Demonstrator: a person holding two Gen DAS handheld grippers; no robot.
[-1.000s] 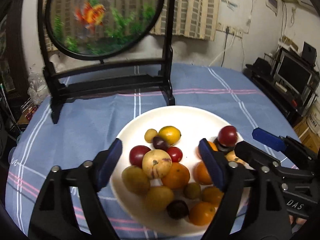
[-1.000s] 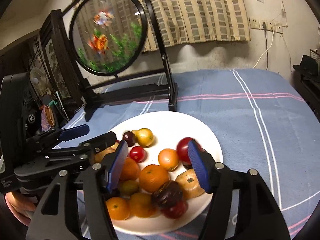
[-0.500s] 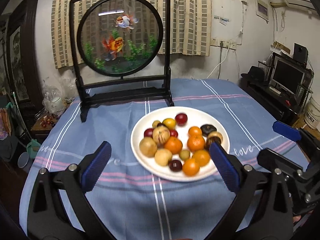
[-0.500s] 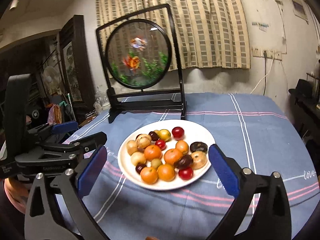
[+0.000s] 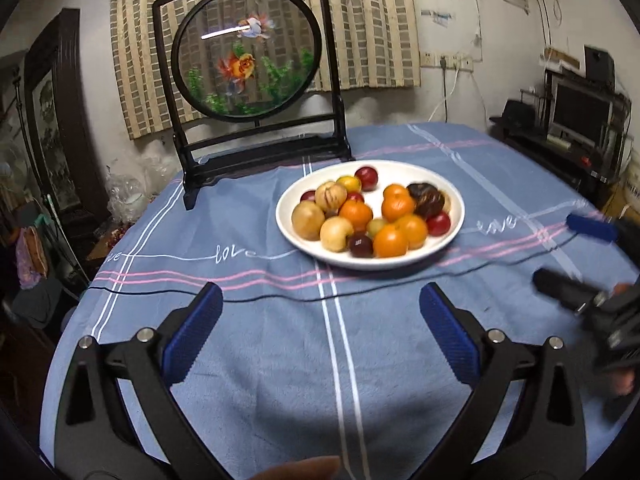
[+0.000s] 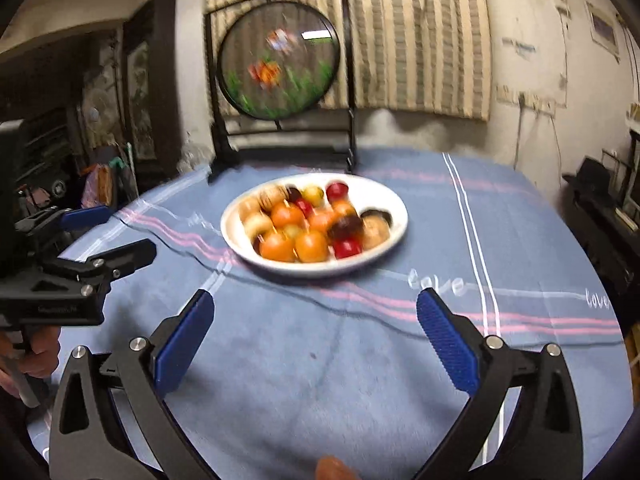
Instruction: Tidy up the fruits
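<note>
A white plate (image 5: 448,194) (image 6: 394,208) sits on the blue tablecloth, heaped with several fruits: oranges (image 5: 390,241), red plums (image 5: 366,177), tan round fruits (image 5: 307,220) and dark ones (image 5: 426,198). My left gripper (image 5: 320,334) is open and empty, held back over bare cloth in front of the plate. My right gripper (image 6: 314,332) is open and empty too, also well short of the plate. Each gripper shows at the edge of the other's view: the right one (image 5: 584,264) and the left one (image 6: 104,236). The right wrist view is motion-blurred.
A black-framed round goldfish screen (image 5: 248,52) stands on the table behind the plate. The cloth (image 5: 280,360) has white and pink stripes. A striped curtain hangs behind. A monitor and shelves (image 5: 580,116) stand at the right, clutter at the left.
Both grippers have pulled back from over the plate, and the left one has opened wider. The plate now lies well ahead of them. Nothing was picked up.
</note>
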